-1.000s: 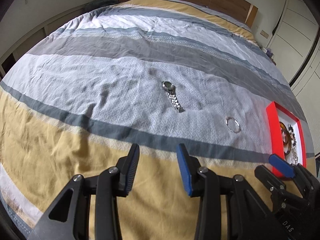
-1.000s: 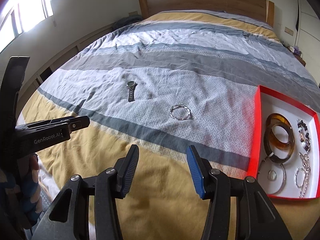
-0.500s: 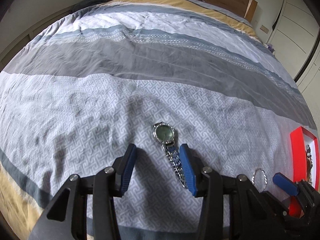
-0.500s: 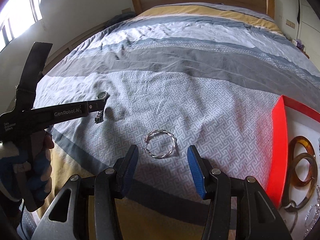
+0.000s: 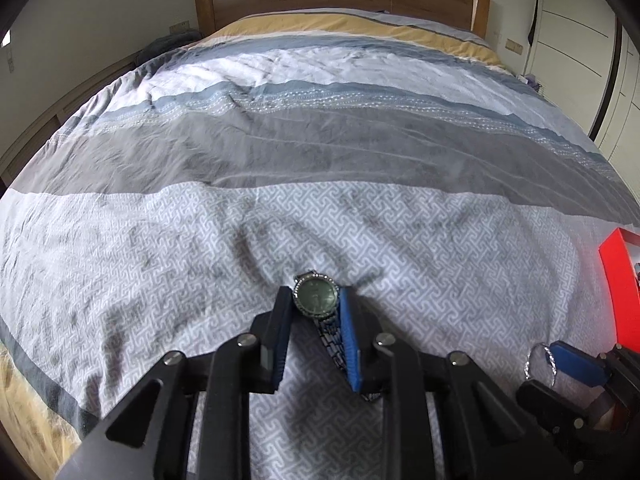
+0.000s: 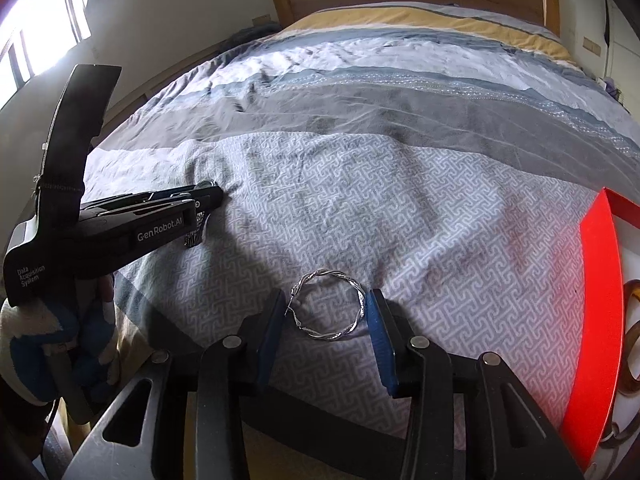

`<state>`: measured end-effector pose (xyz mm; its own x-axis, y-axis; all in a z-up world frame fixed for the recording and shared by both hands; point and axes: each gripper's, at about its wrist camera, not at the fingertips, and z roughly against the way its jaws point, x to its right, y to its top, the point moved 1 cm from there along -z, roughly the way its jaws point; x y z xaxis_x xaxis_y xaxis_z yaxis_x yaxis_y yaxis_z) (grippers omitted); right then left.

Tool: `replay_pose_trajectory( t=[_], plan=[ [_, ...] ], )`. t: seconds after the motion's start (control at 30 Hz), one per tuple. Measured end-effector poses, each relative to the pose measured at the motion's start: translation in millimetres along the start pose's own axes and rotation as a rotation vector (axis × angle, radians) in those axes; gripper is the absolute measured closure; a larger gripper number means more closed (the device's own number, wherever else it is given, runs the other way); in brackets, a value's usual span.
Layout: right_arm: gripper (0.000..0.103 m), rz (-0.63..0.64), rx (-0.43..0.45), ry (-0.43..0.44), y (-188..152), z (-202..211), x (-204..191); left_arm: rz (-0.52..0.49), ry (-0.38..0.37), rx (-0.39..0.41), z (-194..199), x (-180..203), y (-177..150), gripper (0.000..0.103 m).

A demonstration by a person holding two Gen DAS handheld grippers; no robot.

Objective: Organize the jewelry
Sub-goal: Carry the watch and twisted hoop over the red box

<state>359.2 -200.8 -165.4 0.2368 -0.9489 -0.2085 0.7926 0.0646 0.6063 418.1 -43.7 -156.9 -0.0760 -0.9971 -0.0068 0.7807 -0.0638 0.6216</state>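
The left tongs (image 5: 314, 304) are down on the bed (image 5: 320, 152), on its grey patterned stripe, and their jaws have just been closing with the watch (image 5: 316, 299) between them. The watch's round green face sits at the fingertips and both pads look pressed against its sides, so the tongs are clamped on the watch; its metal strap trails back along the blue pad on the right.

The right tongs (image 6: 326, 314) rest on the same stripe, and their jaws have also just been closing, with the twisted silver hoop (image 6: 329, 305) lying flat between them. The pads reach the hoop's left and right edges, but whether they press on it I cannot tell.

The red tray (image 6: 600, 300) lies on the bed to the right of the hoop, with an amber bangle (image 6: 632, 336) inside at the picture's edge. A gloved hand (image 6: 60, 344) holds the left tongs
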Motion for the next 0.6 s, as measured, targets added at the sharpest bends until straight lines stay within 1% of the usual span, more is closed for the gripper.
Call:
replay_pose_trajectory(
  t=[0.13, 0.3, 0.43, 0.6],
  plan=[
    [0.062, -0.013, 0.028, 0.013, -2, 15, 1, 0.010, -0.033, 0.024, 19, 3, -1, 0.081],
    [0.062, -0.019, 0.101, 0.014, 2, 52, 7, -0.034, -0.089, 0.066, 53, 31, 4, 0.081],
    [0.062, -0.035, 0.155, -0.015, 3, 91, 25, -0.056, -0.167, 0.085, 77, 68, 8, 0.081],
    [0.062, -0.059, 0.197, -0.092, -4, 133, 62, -0.108, -0.280, 0.094, 99, 132, 8, 0.081]
  ],
)
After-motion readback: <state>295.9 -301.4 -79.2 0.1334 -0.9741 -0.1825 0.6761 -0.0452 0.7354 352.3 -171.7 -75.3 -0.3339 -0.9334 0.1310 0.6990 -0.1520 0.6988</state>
